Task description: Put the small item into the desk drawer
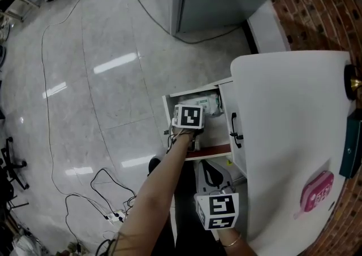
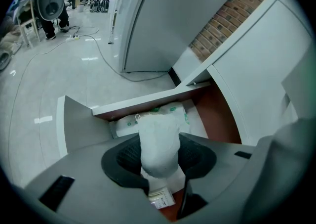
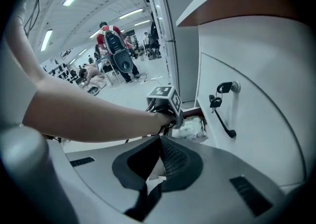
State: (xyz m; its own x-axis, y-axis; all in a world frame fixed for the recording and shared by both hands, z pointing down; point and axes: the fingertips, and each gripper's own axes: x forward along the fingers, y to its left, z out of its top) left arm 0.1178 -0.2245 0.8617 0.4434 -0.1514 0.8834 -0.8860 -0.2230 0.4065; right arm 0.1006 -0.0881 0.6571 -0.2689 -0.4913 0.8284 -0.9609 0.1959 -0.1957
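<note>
A small white cloth pouch (image 2: 158, 136) stands upright between the jaws of my left gripper (image 2: 159, 157), which is shut on it; a small printed tag hangs below it. In the head view the left gripper (image 1: 188, 118) hovers over the open desk drawer (image 1: 168, 107), with the pouch hidden under its marker cube. The drawer (image 2: 76, 124) holds a white packet with green print (image 2: 170, 113). My right gripper (image 1: 218, 211) hangs back near the desk's front, below the drawer. Its jaws (image 3: 160, 156) meet at the tips with nothing between them, and they point at the left gripper (image 3: 165, 98).
The white desk (image 1: 283, 136) fills the right side, with a pink object (image 1: 317, 191) on top. A second drawer front carries a black handle and keys (image 3: 224, 114). Cables (image 1: 107, 192) trail over the shiny floor on the left. A brick wall (image 1: 317, 6) rises behind the desk.
</note>
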